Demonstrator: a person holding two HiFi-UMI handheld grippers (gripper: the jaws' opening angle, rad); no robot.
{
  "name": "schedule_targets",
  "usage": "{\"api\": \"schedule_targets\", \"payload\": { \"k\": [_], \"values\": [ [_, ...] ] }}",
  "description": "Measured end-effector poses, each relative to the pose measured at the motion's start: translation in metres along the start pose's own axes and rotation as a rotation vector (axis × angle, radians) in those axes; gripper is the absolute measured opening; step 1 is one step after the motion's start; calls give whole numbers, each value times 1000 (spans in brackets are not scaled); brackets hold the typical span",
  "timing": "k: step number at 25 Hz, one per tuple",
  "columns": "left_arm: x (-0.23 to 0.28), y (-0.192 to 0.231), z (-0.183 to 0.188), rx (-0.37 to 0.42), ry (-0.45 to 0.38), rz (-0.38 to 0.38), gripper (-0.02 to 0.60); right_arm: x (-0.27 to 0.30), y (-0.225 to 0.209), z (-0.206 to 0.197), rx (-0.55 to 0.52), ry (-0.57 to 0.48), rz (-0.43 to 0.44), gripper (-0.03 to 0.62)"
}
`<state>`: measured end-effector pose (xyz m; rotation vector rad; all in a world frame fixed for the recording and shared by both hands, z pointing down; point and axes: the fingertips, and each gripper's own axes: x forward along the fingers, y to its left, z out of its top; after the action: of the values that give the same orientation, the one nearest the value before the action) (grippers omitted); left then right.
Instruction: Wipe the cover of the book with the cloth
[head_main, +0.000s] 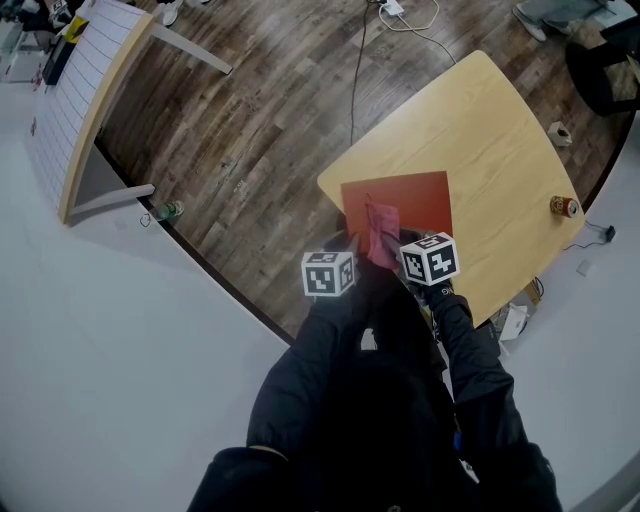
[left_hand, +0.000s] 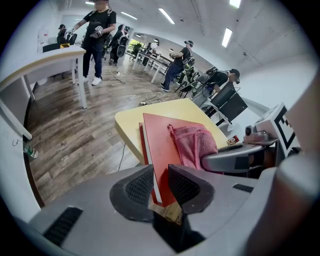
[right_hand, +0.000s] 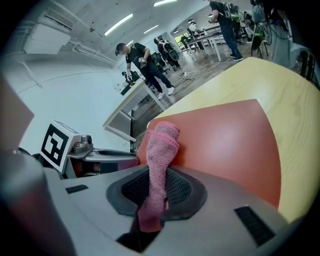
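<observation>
The flat, smooth-covered red book (head_main: 410, 200) lies on the pale rounded wooden table (head_main: 490, 130), toward its 7 o'clock corner. The left gripper (left_hand: 161, 187) pinches the book's near corner. The right gripper (right_hand: 156, 187) clamps the nubby pink terry cloth (right_hand: 162, 145), which rests at the cover's 6 o'clock edge. Dark plank floor (head_main: 270, 110) surrounds the table.

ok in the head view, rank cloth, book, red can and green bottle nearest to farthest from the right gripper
1. cloth, clamped in the right gripper
2. book, under the cloth, on the table
3. red can, at the table's right edge
4. green bottle, on the floor, far left
</observation>
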<state>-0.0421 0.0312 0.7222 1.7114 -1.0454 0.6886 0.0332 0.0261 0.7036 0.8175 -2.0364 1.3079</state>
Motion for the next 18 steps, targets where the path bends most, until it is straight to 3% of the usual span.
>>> {"api": "schedule_targets", "payload": {
  "k": [18],
  "values": [
    [-1, -1, 1, 8, -2, 16, 109, -43, -53, -7, 39, -38, -88, 77]
  ]
}}
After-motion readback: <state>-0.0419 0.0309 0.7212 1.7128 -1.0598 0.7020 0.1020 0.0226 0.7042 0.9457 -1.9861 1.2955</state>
